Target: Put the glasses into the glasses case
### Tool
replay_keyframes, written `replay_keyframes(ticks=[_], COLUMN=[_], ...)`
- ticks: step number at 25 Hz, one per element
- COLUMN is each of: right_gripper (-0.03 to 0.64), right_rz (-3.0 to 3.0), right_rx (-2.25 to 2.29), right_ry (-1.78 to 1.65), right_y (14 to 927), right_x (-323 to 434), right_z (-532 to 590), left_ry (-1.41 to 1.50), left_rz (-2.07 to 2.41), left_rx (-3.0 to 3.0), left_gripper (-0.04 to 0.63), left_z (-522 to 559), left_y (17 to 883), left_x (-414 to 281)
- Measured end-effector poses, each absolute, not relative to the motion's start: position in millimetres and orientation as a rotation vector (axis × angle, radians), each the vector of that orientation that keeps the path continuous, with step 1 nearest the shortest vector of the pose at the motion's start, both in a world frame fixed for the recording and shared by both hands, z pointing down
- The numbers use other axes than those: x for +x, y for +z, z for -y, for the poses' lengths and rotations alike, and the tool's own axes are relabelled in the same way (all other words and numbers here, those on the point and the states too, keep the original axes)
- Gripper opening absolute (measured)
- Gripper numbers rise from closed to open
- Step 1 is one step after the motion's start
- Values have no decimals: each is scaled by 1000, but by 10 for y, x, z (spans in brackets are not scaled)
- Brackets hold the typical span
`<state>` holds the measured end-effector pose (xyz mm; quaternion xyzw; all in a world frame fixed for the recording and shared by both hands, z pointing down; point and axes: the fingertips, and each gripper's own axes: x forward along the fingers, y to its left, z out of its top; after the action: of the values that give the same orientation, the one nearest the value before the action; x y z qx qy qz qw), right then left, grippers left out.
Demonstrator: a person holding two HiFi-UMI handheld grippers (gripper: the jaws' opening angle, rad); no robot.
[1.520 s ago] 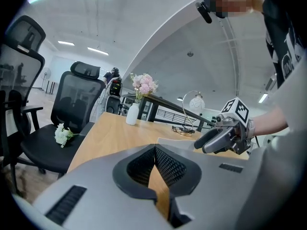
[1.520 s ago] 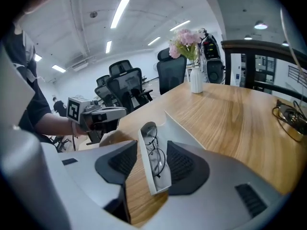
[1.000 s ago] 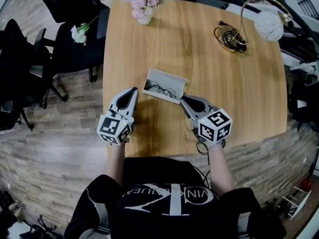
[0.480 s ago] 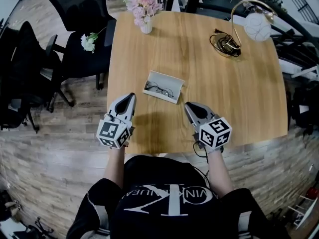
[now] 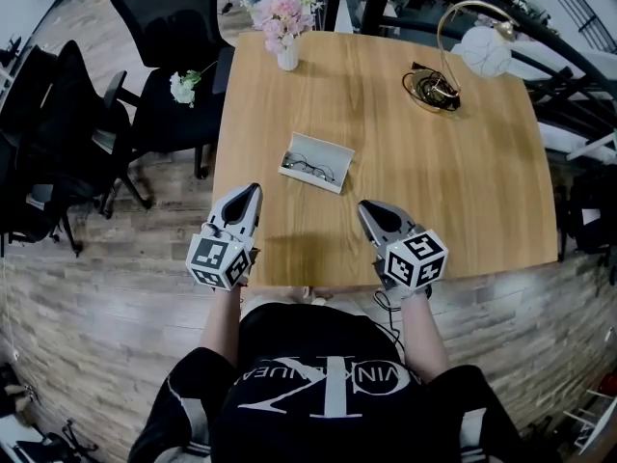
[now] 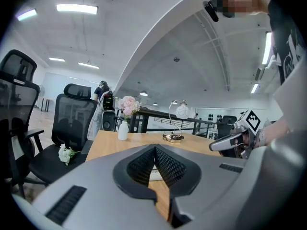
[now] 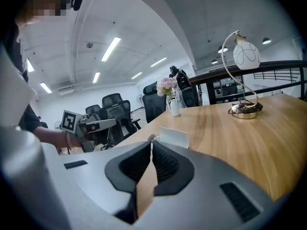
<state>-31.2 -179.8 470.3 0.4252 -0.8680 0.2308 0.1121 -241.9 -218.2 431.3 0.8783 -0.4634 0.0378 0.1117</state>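
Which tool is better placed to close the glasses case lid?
Right, marginally. The right tool, shut and empty, points at the open glasses case, whose raised lid shows past its tips in the right gripper view. The left tool sits about equally near.

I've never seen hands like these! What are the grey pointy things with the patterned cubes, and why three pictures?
They are two grabbing tools, one in each of a person's hands; the cubes are part of them. One picture comes from a camera on the person's head, looking down; the other two come from cameras riding on each tool, looking along its jaws. The left gripper and the right gripper are both shut and hold nothing. On the wooden table lies an open white glasses case with glasses inside, apart from both tools. Farther off stand a vase of pink flowers and a lamp.
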Motion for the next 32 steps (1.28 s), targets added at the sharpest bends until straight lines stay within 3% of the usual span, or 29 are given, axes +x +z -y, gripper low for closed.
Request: replay_keyframes(ticks=[32], right_gripper=[31], right_rz=[2601], right_rx=[1351], right_ry=[580], right_y=[4414], right_x=[-289], right_z=[571], left_ry=[83], left_rz=[1446], left_rx=[2608], left_gripper=[15], left_z=[816], left_y=[4038], left_x=[-2704])
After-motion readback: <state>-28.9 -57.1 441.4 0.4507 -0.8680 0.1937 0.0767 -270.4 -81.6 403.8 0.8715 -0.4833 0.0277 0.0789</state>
